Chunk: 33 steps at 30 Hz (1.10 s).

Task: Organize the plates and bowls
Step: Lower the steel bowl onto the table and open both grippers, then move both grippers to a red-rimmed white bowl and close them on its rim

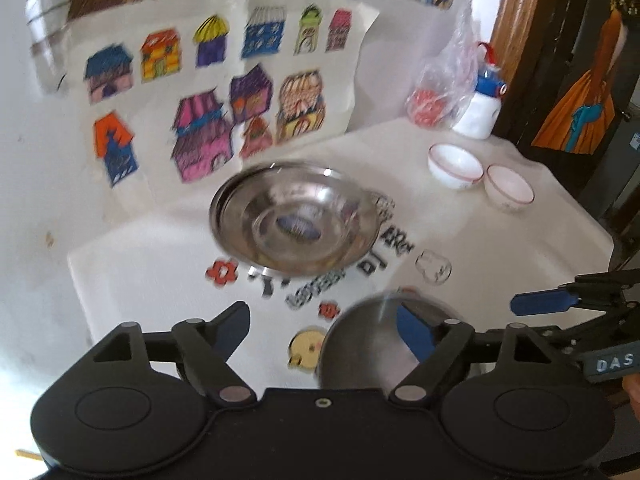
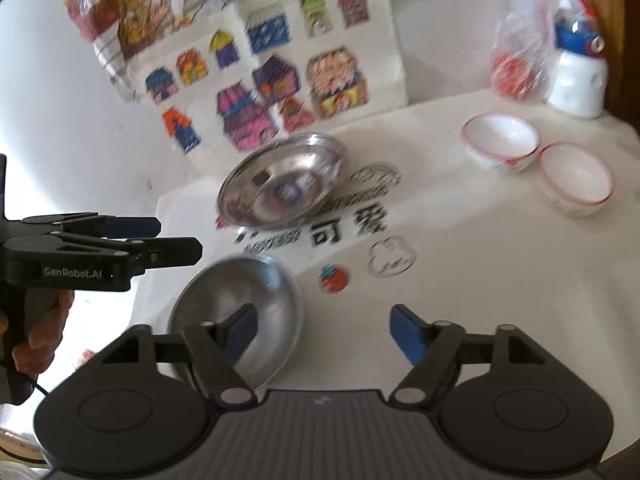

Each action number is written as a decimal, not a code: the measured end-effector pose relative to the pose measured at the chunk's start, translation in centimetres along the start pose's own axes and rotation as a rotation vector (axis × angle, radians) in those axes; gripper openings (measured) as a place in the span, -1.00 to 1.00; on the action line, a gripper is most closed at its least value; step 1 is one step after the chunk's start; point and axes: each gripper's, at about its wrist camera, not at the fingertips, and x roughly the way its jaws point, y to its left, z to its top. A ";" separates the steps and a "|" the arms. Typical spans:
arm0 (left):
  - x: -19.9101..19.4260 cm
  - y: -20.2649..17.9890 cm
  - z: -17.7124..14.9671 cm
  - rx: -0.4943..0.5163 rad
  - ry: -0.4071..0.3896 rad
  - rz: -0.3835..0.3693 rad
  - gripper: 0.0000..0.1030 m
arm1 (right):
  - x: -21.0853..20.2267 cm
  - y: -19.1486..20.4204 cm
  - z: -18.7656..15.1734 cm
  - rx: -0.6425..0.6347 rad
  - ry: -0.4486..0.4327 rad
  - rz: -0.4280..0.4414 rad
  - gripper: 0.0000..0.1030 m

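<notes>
Left gripper [image 1: 324, 330] wide open, nothing between its blue pads, hovering over the near edge of the white printed cloth on the desk [image 1: 520, 240]. Just ahead, a small flat steel plate [image 1: 368, 344] lying alone near the front, its rim partly behind the right pad. Farther back, toward the wall drawings, a stack of wide shallow steel dishes [image 1: 294, 216], blurred, apparently resting on the cloth. Right gripper [image 2: 322, 328] equally wide and empty, the small plate under its left finger. At far right, two white red-rimmed ceramic bowls [image 2: 536, 164] side by side, touching or nearly so, well apart from the steel pieces. Probably best next: pinch the small plate by its rim, lift level, lower centred onto the stack; then nest one bowl squarely in the other, avoiding the clear glass cup [image 2: 392, 258] between.
</notes>
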 end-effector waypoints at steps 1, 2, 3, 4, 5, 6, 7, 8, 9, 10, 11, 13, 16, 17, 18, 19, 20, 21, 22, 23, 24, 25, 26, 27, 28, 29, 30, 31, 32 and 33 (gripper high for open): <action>0.2 -0.3 0.5 0.003 -0.005 -0.005 0.66 | -0.3 -0.5 0.1 0.000 -0.011 -0.005 0.70; 0.5 -0.7 1.0 0.005 -0.010 -0.009 0.71 | -0.6 -1.3 0.3 0.002 -0.025 -0.014 0.74; 0.8 -1.1 1.5 0.007 -0.016 -0.013 0.76 | -0.9 -1.9 0.4 0.008 -0.036 -0.022 0.79; 1.2 -1.5 2.1 0.009 -0.024 -0.019 0.79 | -1.1 -2.6 0.5 0.015 -0.049 -0.031 0.82; 1.6 -1.9 2.6 0.012 -0.030 -0.024 0.84 | -1.4 -3.5 0.7 0.022 -0.063 -0.044 0.85; 2.0 -2.3 3.1 0.014 -0.036 -0.029 0.89 | -1.7 -4.4 0.8 0.027 -0.079 -0.059 0.86; 2.5 -2.7 3.7 0.014 -0.044 -0.035 0.91 | -1.8 -5.3 1.0 0.032 -0.093 -0.072 0.86; 3.1 -3.1 4.4 0.011 -0.053 -0.040 0.93 | -2.1 -6.4 1.4 0.044 -0.112 -0.089 0.87; 3.6 -3.6 4.9 0.007 -0.060 -0.046 0.95 | -2.1 -7.4 1.6 0.055 -0.126 -0.100 0.87; 4.3 -4.1 5.7 0.003 -0.064 -0.053 0.95 | -2.2 -8.3 1.9 0.066 -0.141 -0.112 0.87; 4.9 -4.5 6.3 0.000 -0.067 -0.057 0.95 | -2.3 -9.4 2.3 0.075 -0.157 -0.125 0.87; 6.4 -5.4 7.7 -0.005 -0.076 -0.067 0.96 | -2.2 -11.4 3.3 0.088 -0.190 -0.162 0.87; 8.8 -6.5 9.7 -0.026 -0.081 -0.079 0.97 | -1.8 -14.0 4.6 0.109 -0.220 -0.207 0.87; 9.5 -6.8 10.2 -0.034 -0.080 -0.080 0.97 | -1.6 -14.9 4.9 0.118 -0.226 -0.218 0.87; 10.4 -7.2 10.7 -0.043 -0.078 -0.081 0.98 | -1.3 -15.9 5.4 0.131 -0.230 -0.230 0.87; 11.3 -7.6 11.2 -0.050 -0.074 -0.082 0.98 | -1.0 -16.6 5.6 0.141 -0.232 -0.237 0.87; 12.1 -7.9 11.6 -0.052 -0.070 -0.081 0.98 | -0.6 -17.6 5.9 0.156 -0.234 -0.246 0.87; 12.9 -8.3 12.0 -0.053 -0.064 -0.081 0.98 | -0.2 -18.4 6.0 0.169 -0.233 -0.252 0.87; 13.8 -8.8 12.5 -0.053 -0.057 -0.075 0.98 | 0.2 -19.2 6.1 0.183 -0.230 -0.257 0.87; 14.6 -9.0 12.9 -0.052 -0.050 -0.072 0.98 | 0.6 -19.9 6.2 0.198 -0.224 -0.260 0.87; 15.4 -9.4 13.2 -0.053 -0.041 -0.069 0.98 | 1.1 -20.8 6.2 0.214 -0.218 -0.263 0.87; 16.2 -9.7 13.5 -0.058 -0.029 -0.071 0.98 | 1.6 -21.4 6.1 0.225 -0.211 -0.263 0.87; 16.6 -9.8 13.5 -0.063 -0.021 -0.074 0.98 | 1.8 -22.0 6.1 0.232 -0.201 -0.259 0.86; 17.0 -10.1 13.4 -0.070 -0.011 -0.079 0.98 | 2.3 -22.7 6.0 0.239 -0.191 -0.255 0.85; 17.4 -10.4 13.4 -0.074 0.000 -0.087 0.98 | 2.6 -23.0 6.0 0.245 -0.185 -0.254 0.84; 17.6 -10.7 13.2 -0.075 0.010 -0.097 0.98 | 3.0 -23.4 6.0 0.250 -0.179 -0.251 0.83; 17.8 -11.1 13.0 -0.073 0.019 -0.107 0.98 | 3.4 -23.8 6.0 0.253 -0.174 -0.249 0.82; 18.0 -11.6 12.8 -0.070 0.028 -0.115 0.98 | 3.6 -24.1 5.9 0.256 -0.172 -0.249 0.81; 18.3 -12.0 12.6 -0.069 0.036 -0.121 0.98 | 3.9 -24.3 6.0 0.259 -0.168 -0.246 0.80; 18.5 -12.4 12.3 -0.071 0.043 -0.126 0.98 | 4.2 -24.5 6.1 0.262 -0.163 -0.243 0.77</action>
